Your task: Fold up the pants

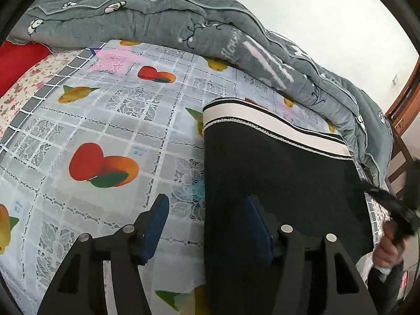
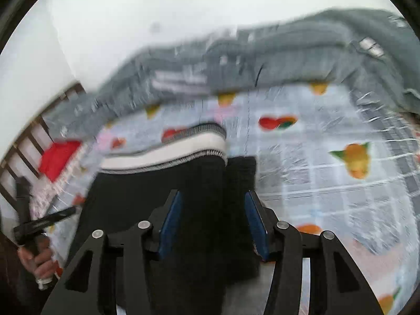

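Note:
Black pants (image 1: 283, 173) with a white and black striped waistband (image 1: 275, 128) lie flat on a fruit-print cloth (image 1: 105, 136) on the bed. My left gripper (image 1: 207, 202) is open above the pants' left edge, one finger over the cloth, one over the fabric. The right wrist view is blurred. There the pants (image 2: 162, 183) lie with the waistband (image 2: 168, 155) far from me. My right gripper (image 2: 212, 197) is open and empty above the black fabric. Each view shows the other gripper at its edge, the right one (image 1: 399, 215) and the left one (image 2: 39, 225).
A rumpled grey quilt (image 1: 183, 26) runs along the far side of the bed against a white wall. A red pillow (image 1: 18, 63) lies at one end. A wooden bed rail (image 2: 31, 141) stands at the other end.

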Tool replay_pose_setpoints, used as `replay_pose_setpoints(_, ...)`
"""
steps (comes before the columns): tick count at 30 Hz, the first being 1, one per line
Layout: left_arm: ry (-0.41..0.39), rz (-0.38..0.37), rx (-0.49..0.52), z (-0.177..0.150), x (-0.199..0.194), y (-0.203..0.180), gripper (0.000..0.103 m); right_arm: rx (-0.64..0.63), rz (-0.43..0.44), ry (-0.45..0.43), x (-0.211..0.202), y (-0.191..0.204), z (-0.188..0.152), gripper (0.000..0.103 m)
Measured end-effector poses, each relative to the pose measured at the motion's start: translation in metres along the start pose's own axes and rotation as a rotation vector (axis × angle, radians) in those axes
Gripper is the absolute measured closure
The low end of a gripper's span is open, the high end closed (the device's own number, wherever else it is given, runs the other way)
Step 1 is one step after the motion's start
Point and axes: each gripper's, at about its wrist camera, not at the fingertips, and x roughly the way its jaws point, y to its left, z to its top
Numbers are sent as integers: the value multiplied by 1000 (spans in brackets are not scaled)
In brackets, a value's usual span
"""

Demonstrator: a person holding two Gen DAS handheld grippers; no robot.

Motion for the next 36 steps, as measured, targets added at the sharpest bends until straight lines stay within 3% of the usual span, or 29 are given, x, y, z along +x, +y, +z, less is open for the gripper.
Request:
replay_pose_setpoints(2, -9, -5, 12, 0, -6, 0, 44, -21, -23, 97, 35, 5, 2, 75)
replay_pose_setpoints(3, -10, -3, 19, 0, -7, -1, 44, -43, -35, 77, 36, 9, 1, 90)
replay_pose_setpoints(4, -13, 1, 30, -1, -11, -1, 44, -82, -29, 53, 29, 12, 1, 94)
replay_pose_setpoints(5, -20, 3, 40, -2, -14, -2, 44, -88, 38, 20, 10, 11, 2, 94)
replay_pose_setpoints(7, -50, 0, 68, -2, -20, -5, 44, -30, 140, -88, -31, -5, 1, 94)
replay_pose_setpoints(9, -70, 12, 96, 1, -20, -13, 44, -53, 65, -122, -37, -11, -5, 93)
replay_pose_setpoints(10, -69, 19, 113, 4, -17, -20, 44, -63, 9, -94, -27, -16, -7, 93)
replay_pose_setpoints(12, -68, 17, 142, 8, -11, -35, 44, -21, -65, 44, 13, -35, -14, 84)
replay_pose_setpoints(15, -107, 21, 206, 12, -8, -60, 44, 15, -78, 6, 5, -43, -13, 69)
replay_pose_setpoints(19, -131, 28, 278, 27, 7, -95, 44, -56, -86, -140, -24, -12, 11, 69)
replay_pose_setpoints(23, -172, 10, 337, 46, 26, -123, 44, -174, -91, -140, -6, 22, 32, 69)
replay_pose_setpoints(25, -171, 57, 358, 50, 47, -130, 44, -227, -76, -116, 19, 29, 33, 68)
replay_pose_setpoints(28, -86, 158, 345, 44, 102, -125, 41, -258, -201, -51, 70, 17, 20, 69)
replay_pose_setpoints(29, -78, 167, 342, 41, 111, -124, 40, -230, -188, -73, 72, 10, 20, 68)
replay_pose_setpoints(36, -101, 203, 361, 44, 113, -132, 38, -232, -192, -88, 75, 5, 25, 68)
